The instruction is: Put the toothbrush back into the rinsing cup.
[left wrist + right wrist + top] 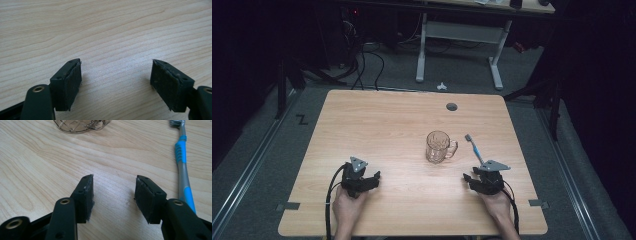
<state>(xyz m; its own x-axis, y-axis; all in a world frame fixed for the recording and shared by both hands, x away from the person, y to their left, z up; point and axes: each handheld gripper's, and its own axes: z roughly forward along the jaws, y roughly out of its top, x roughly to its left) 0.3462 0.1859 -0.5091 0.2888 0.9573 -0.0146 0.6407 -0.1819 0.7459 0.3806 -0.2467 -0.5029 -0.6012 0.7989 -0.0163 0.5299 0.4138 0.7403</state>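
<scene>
One wooden tabletop point(387, 125) carries everything. One glass mug point(438, 146) stands ahead and left of the right gripper point(113, 195)'s fingers, cut off by the top edge in the right gripper view. One toothbrush point(183, 170) lies just right of those fingers, its handle end hidden behind them. Both the right gripper and the left gripper point(116, 80) rest with fingers spread wide, holding nothing.

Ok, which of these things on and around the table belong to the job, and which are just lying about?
In the job: toothbrush, glass mug, right gripper nearest them, jaws apart; left gripper.

Lying about: small white object on the floor, white desk frame, floor cables.
</scene>
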